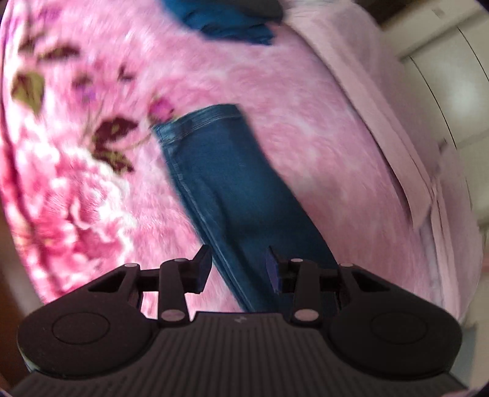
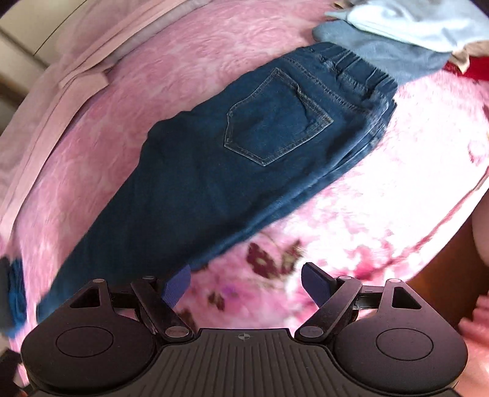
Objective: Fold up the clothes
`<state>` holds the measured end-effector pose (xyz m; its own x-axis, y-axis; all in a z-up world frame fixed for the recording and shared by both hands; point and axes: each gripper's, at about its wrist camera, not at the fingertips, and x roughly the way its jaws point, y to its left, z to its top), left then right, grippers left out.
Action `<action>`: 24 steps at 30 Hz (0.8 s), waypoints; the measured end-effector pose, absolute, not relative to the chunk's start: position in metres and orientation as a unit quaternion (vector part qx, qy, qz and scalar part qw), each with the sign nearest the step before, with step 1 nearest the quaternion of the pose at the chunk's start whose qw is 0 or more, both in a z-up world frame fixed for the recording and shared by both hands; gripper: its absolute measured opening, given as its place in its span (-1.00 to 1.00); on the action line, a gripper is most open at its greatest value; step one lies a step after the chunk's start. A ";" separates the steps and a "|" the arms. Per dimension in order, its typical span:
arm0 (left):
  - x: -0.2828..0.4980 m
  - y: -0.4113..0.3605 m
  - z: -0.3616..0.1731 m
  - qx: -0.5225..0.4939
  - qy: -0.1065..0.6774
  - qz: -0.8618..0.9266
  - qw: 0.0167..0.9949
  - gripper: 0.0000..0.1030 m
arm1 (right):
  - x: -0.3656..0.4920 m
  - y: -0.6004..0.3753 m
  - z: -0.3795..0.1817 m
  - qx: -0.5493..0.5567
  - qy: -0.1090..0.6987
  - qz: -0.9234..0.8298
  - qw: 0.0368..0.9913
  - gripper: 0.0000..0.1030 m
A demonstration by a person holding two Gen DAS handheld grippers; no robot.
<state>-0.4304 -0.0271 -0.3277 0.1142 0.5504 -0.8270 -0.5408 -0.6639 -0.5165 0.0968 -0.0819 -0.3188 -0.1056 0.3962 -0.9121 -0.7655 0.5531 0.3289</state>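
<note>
Left wrist view: we're seeing the left gripper [image 1: 240, 268] hanging open, nothing held, over the jeans [image 1: 232, 183]; a folded leg is running from between the fingers up to its hem, lying flat on the pink floral blanket [image 1: 91, 183]. A teal garment [image 1: 226, 21] is sitting at the top edge.

Right wrist view: the right gripper [image 2: 249, 285] is spread wide and empty, hovering over the blanket [image 2: 351, 213] just beside the jeans [image 2: 214, 171], whose back pocket is facing up. Other clothes [image 2: 397, 39] are lying piled near the waistband.
</note>
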 end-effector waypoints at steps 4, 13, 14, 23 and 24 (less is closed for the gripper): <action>-0.456 -0.027 -0.375 -0.662 -0.074 0.647 0.370 -0.35 | 0.086 -0.068 -0.342 -0.155 0.589 0.429 0.667 0.60; -0.463 -0.045 -0.408 -0.650 -0.157 0.635 0.386 -0.30 | 0.073 -0.052 -0.375 -0.167 0.589 0.412 0.676 0.61; -0.462 -0.045 -0.409 -0.649 -0.165 0.635 0.385 -0.30 | 0.072 -0.051 -0.376 -0.168 0.586 0.414 0.676 0.60; -0.453 -0.041 -0.409 -0.616 -0.148 0.663 0.399 -0.76 | 0.076 -0.036 -0.388 -0.192 0.561 0.444 0.672 0.60; -0.452 -0.041 -0.409 -0.612 -0.146 0.666 0.400 -0.81 | 0.079 -0.035 -0.387 -0.194 0.556 0.448 0.673 0.60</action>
